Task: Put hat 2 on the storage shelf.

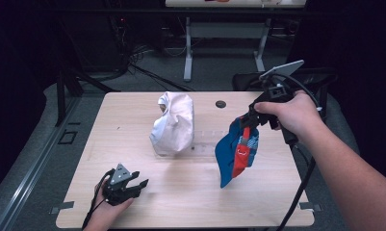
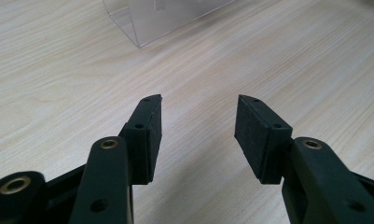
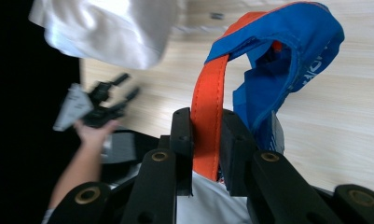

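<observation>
Right gripper (image 1: 249, 121): my jaws are pinched on the orange strap (image 3: 206, 121) of the blue and orange cloth bag (image 1: 235, 153); in the right gripper view the strap runs up between my two pads, pressed from both sides.
Bag: it hangs below my right fingers, clear of the table (image 1: 190, 202), its blue body drooping toward the near right part of the tabletop in the high view.
Bag relative to fingers: the strap is in the grip; the blue fabric loops up and to the side of the jaws in the right gripper view, beyond my fingertips.
Left gripper (image 1: 133, 185): my jaws stand wide apart with nothing between them; in the left gripper view I see bare wood in the gap.
Left gripper place: near the front left of the table, well apart from the bag.
White bag (image 1: 173, 124): crumpled, standing mid-table, just left of the hanging bag.
Clear plastic piece (image 2: 163, 18): on the table ahead of my left fingers, not touched.
</observation>
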Action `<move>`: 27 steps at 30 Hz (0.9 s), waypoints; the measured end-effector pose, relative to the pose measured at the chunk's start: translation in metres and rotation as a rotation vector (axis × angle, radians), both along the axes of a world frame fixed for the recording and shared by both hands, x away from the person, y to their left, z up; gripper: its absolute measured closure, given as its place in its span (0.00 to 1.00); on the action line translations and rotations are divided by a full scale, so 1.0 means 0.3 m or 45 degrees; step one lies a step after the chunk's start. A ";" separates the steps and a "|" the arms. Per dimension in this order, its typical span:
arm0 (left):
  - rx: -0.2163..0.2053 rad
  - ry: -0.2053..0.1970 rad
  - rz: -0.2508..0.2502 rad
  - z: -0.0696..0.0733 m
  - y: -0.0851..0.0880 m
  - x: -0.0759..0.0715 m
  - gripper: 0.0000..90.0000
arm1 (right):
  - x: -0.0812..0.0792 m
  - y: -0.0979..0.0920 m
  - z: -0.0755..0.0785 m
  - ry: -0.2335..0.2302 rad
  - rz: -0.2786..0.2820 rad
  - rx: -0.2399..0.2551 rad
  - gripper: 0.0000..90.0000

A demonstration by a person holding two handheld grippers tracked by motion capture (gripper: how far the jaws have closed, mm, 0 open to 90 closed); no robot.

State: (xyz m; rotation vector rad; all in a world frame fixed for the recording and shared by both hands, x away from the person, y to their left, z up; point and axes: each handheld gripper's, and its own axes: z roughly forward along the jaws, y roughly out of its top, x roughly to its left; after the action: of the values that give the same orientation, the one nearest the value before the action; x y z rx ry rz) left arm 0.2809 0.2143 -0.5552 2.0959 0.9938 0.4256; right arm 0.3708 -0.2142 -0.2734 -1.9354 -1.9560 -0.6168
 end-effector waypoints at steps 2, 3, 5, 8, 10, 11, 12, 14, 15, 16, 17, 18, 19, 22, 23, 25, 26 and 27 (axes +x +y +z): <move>0.002 -0.001 -0.001 0.000 0.001 0.001 0.57 | 0.000 -0.028 0.009 -0.004 0.000 0.078 0.86; 0.003 -0.001 -0.001 0.000 0.002 0.001 0.57 | 0.000 -0.039 0.013 -0.016 -0.018 0.114 0.86; 0.000 -0.001 0.003 0.000 0.002 0.002 0.57 | -0.001 -0.061 0.023 -0.027 -0.039 0.188 0.86; 0.002 0.004 -0.001 0.002 0.004 0.002 0.57 | 0.000 -0.084 0.033 -0.049 -0.049 0.298 0.86; 0.004 0.004 -0.003 0.002 0.005 0.003 0.57 | 0.002 -0.094 0.035 -0.076 -0.055 0.349 0.86; 0.000 0.005 0.001 0.002 0.004 0.002 0.57 | 0.005 -0.100 0.039 -0.087 -0.058 0.382 0.86; 0.000 0.005 0.001 0.002 0.004 0.002 0.57 | 0.006 -0.103 0.041 -0.093 -0.064 0.395 0.86; -0.001 0.003 0.003 0.001 0.005 0.003 0.57 | 0.013 -0.109 0.046 -0.112 -0.076 0.439 0.86; -0.001 0.003 0.003 0.002 0.006 0.003 0.57 | 0.015 -0.111 0.047 -0.119 -0.080 0.454 0.86; 0.002 0.003 0.003 0.003 0.007 0.003 0.57 | 0.018 -0.114 0.049 -0.127 -0.082 0.472 0.86; -0.006 -0.004 0.010 0.001 0.007 0.003 0.57 | 0.022 -0.115 0.050 -0.136 -0.094 0.490 0.86; -0.007 -0.007 0.010 0.001 0.008 0.004 0.57 | 0.027 -0.119 0.051 -0.144 -0.096 0.505 0.86; 0.000 0.004 0.001 0.004 0.011 0.004 0.57 | 0.030 -0.119 0.052 -0.150 -0.108 0.514 0.86; -0.011 -0.003 0.012 0.002 0.010 0.006 0.57 | 0.048 -0.124 0.051 -0.167 -0.132 0.543 0.86; -0.009 -0.004 0.012 0.002 0.011 0.007 0.57 | 0.055 -0.125 0.050 -0.171 -0.136 0.547 0.86; -0.013 -0.005 0.017 0.002 0.012 0.006 0.57 | 0.072 -0.124 0.045 -0.182 -0.159 0.564 0.86; -0.013 -0.006 0.021 0.002 0.013 0.006 0.57 | 0.080 -0.124 0.043 -0.188 -0.171 0.564 0.86; -0.007 -0.001 0.020 0.004 0.016 0.007 0.56 | 0.088 -0.124 0.042 -0.182 -0.174 0.562 0.86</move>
State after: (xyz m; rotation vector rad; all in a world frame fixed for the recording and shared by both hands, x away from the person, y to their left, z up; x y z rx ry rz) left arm 0.2829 0.2193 -0.5541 2.0845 1.0101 0.4310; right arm 0.3973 -0.2513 -0.2608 -1.7890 -1.5949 -1.1443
